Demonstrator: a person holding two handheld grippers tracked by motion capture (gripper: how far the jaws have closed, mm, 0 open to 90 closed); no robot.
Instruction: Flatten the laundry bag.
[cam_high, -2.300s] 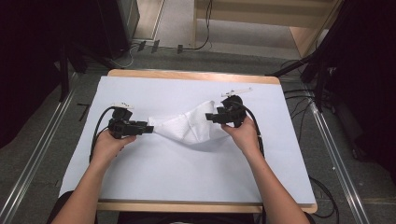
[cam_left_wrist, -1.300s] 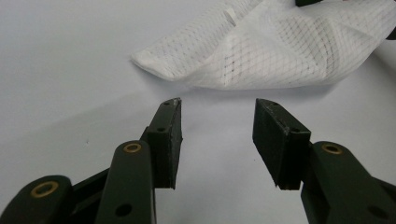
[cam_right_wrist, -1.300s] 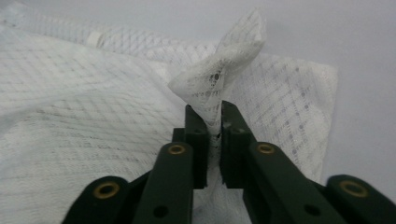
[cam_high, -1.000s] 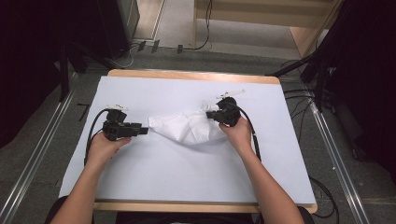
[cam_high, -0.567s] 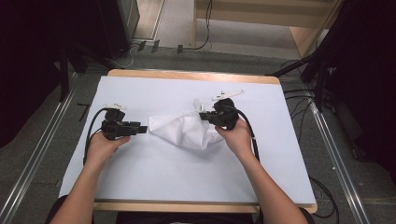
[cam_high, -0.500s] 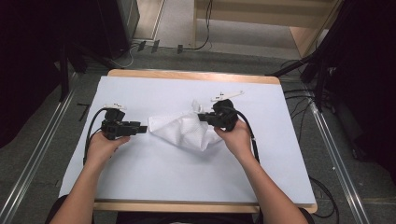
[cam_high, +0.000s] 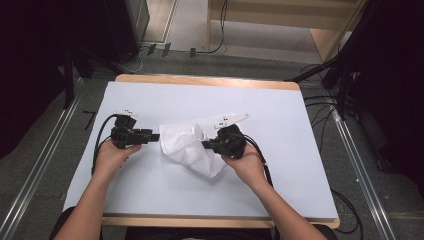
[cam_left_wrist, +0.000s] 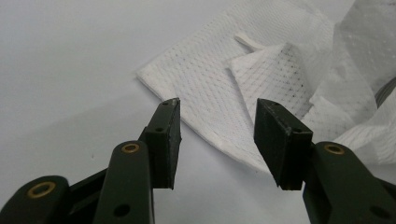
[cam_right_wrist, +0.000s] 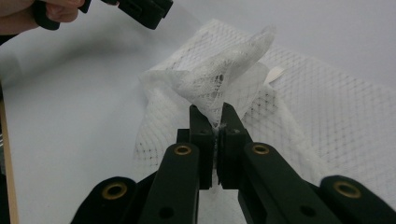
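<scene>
A raised fold of the white, net-patterned mesh fabric bag (cam_right_wrist: 261, 107) is clamped between the closed black jaws of the right gripper (cam_right_wrist: 215, 122). The crumpled bag (cam_high: 192, 146) lies mid-sheet on the pale blue table cover (cam_high: 280, 190). The left gripper (cam_left_wrist: 217, 123) is held level at the bag's left edge, jaws parted, nothing between them. The bag's far edge is cut off in the left gripper view.

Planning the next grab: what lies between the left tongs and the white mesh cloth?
Only bare white table cover, seen in the left gripper view: the open left tongs sit just short of the white mesh cloth.
</scene>
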